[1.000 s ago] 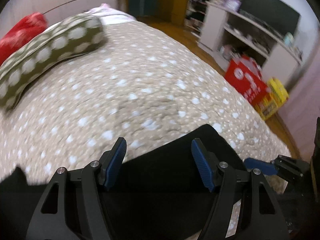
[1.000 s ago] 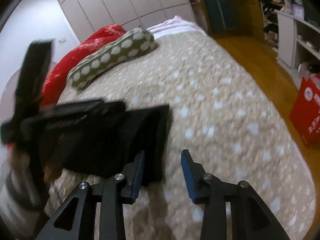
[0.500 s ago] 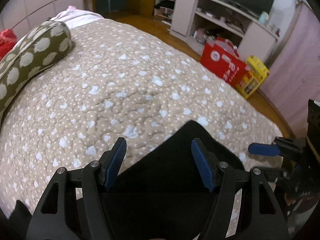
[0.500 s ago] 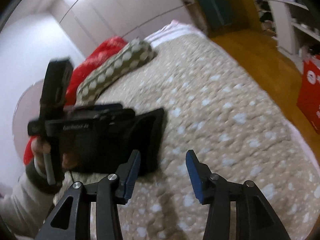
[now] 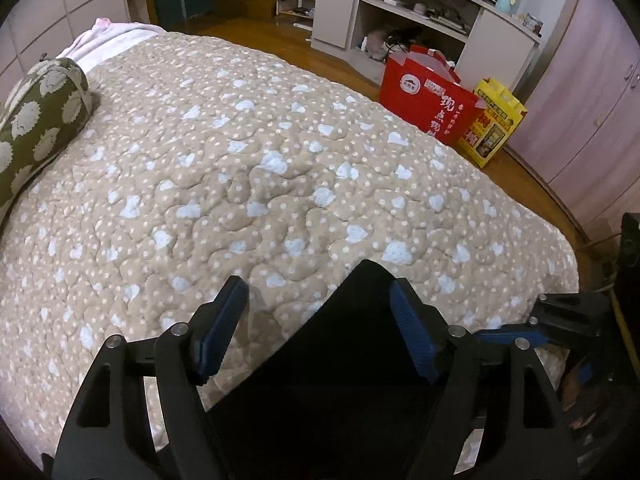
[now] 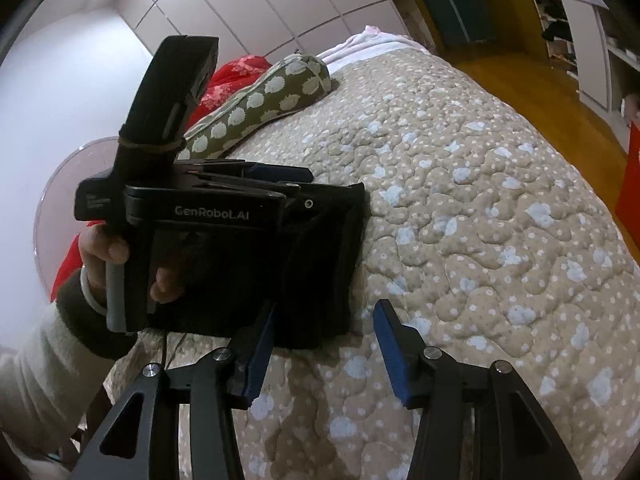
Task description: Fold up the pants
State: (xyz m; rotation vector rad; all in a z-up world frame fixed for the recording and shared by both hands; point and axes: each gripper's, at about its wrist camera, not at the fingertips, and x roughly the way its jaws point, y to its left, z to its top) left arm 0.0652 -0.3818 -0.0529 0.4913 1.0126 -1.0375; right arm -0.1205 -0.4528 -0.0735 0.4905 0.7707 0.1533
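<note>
The black pants (image 5: 340,380) lie folded into a compact stack near the front edge of the beige dotted bedspread (image 5: 248,168). My left gripper (image 5: 318,300) hovers over the stack's far corner. Its jaws are opening, and the blue pads touch no cloth. In the right wrist view the folded pants (image 6: 320,260) lie left of centre, partly hidden by the left gripper (image 6: 200,208) and the hand (image 6: 104,248) holding it. My right gripper (image 6: 326,320) stands at the stack's near right corner with its jaws opening. The cloth edge sits just ahead of its left pad, not pinched.
A green pillow with pale dots (image 5: 36,120) and a red blanket (image 6: 236,76) lie at the bed's far end. A red bag (image 5: 428,96) and a yellow box (image 5: 496,124) stand on the wooden floor by white shelves (image 5: 420,12). The right gripper (image 5: 560,320) shows at the bed's right edge.
Both grippers' jaws have spread wider. The left gripper has swung and rolled, so more of the room's right side shows. In the right view it now sits steady over the pants.
</note>
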